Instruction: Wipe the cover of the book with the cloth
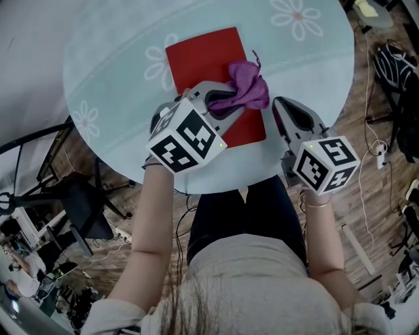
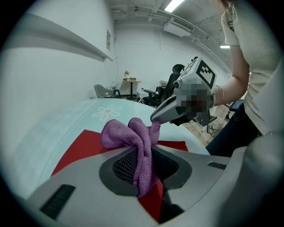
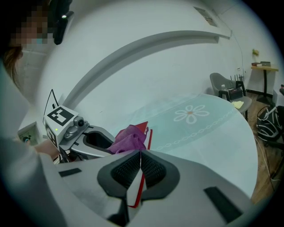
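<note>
At the near edge of the round table [image 1: 98, 78], the person stood close against the pale blue-green cloth covering, one tool in each hand. The right gripper [image 1: 283, 110] lay just right of the red book [image 1: 206, 55], beside its lower right corner. Its jaws were pressed together with nothing between them, and its own view showed the dark pads meeting at the tips. The left gripper [image 1: 226, 105] reached over the book's near part, with its marker cube over the table's near edge. Its jaws were clamped on the purple cloth [image 1: 247, 88]. A fold of the fabric ran down between the pads, and the rest bunched out beyond the tips.

That bunch sat on the book's right side, touching the cover and spilling slightly past the right edge. The book lay flat and closed on the table, tilted a little from square, with most of its cover bare above and left of the cloth.

Farther on, white flower prints [image 1: 296, 16] dotted the table covering. Off the table to the left, a black office chair [image 1: 85, 203] stood on the wooden floor [image 1: 373, 196].
</note>
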The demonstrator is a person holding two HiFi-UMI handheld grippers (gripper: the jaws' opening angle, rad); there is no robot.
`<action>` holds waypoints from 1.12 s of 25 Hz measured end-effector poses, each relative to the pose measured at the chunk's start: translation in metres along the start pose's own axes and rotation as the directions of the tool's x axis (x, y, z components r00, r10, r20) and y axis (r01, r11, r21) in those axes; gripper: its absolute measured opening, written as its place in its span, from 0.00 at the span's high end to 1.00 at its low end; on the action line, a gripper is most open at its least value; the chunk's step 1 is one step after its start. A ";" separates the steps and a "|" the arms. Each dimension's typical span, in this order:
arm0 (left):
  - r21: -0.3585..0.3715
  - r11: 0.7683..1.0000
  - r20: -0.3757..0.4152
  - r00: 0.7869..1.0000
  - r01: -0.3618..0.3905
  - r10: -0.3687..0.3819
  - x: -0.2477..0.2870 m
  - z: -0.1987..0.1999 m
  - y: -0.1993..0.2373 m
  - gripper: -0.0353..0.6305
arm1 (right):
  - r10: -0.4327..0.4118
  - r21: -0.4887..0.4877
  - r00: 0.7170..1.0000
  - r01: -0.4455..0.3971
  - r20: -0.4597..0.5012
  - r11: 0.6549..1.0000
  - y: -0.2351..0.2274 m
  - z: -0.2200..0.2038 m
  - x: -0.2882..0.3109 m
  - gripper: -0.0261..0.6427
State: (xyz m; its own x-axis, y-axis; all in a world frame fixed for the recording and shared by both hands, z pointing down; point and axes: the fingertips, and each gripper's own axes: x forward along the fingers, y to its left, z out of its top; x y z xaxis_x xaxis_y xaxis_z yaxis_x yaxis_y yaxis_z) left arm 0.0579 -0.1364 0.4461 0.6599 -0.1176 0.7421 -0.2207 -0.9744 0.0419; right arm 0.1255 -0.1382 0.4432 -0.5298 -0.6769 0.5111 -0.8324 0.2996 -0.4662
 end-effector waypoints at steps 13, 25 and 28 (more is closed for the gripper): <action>-0.070 0.998 0.025 1.000 -0.006 0.008 -0.002 -0.004 -0.021 0.80 | 0.030 -0.018 0.999 -0.030 -0.025 0.999 0.003 -0.009 -0.009 0.93; -0.098 0.995 0.044 0.999 0.029 -0.025 -0.004 -0.008 -0.052 0.80 | 0.045 -0.039 0.998 -0.046 -0.032 0.998 0.006 -0.014 -0.019 0.93; -0.099 0.995 0.039 0.999 0.032 -0.028 -0.006 -0.009 -0.058 0.80 | 0.044 -0.042 0.999 -0.045 -0.030 0.998 0.006 -0.013 -0.022 0.93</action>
State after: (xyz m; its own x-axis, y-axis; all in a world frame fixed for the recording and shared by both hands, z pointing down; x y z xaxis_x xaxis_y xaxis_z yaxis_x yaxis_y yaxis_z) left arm 0.0602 -0.0777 0.4451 0.6931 -0.0974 0.7143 -0.2698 -0.9539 0.1317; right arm 0.1302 -0.1133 0.4390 -0.5705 -0.6427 0.5113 -0.8137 0.3579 -0.4580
